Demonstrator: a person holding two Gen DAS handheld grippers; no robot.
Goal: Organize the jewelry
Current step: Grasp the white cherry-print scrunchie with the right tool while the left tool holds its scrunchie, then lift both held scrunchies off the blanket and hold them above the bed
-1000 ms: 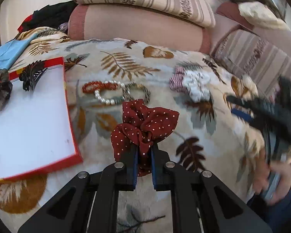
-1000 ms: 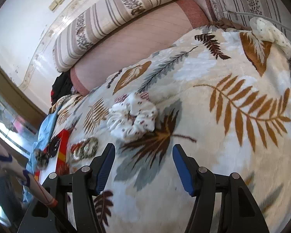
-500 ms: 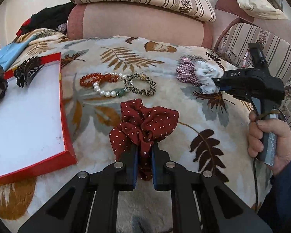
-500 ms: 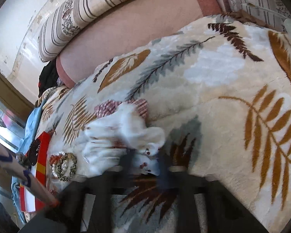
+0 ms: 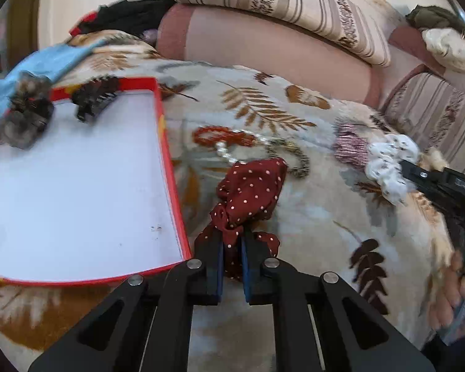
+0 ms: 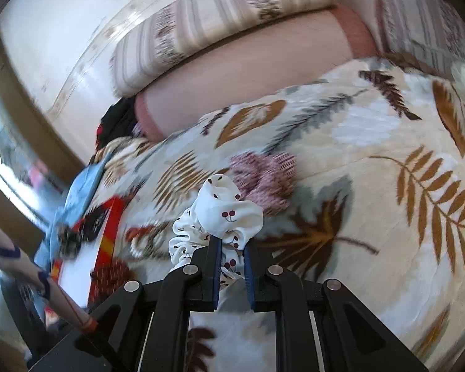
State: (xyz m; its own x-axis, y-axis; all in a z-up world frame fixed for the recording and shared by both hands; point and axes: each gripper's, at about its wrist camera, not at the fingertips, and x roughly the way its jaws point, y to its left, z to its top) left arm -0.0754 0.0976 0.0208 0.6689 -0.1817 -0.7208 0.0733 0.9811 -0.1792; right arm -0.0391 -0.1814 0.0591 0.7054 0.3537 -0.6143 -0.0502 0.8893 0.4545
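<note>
Left claw is pressed together on the dark red polka-dot scrunchie, pinching a bunched fold near its lower edge so the rest of the fabric stands clear ahead of the pads. Right claw is likewise clamped, on the white cherry-print scrunchie; the grip sits at one edge, leaving the bulk free in front. Both items appear held for carrying rather than resting on the bed's leaf-print blanket.

Just left of my left claw lies the red-rimmed tray, its white floor mostly bare. I judge it to be the collecting place, since a black hair claw clip and a dark fuzzy scrunchie already sit at its far corner.

Beyond the red scrunchie, on the blanket, three bracelets lie in a cluster: an orange-red beaded bracelet, a pearl bracelet and a dark patterned bracelet. These remain unsorted. A pink checked scrunchie lies just past the white one, also outside the tray.

Farther back stand a pink bolster and a striped cushion.
</note>
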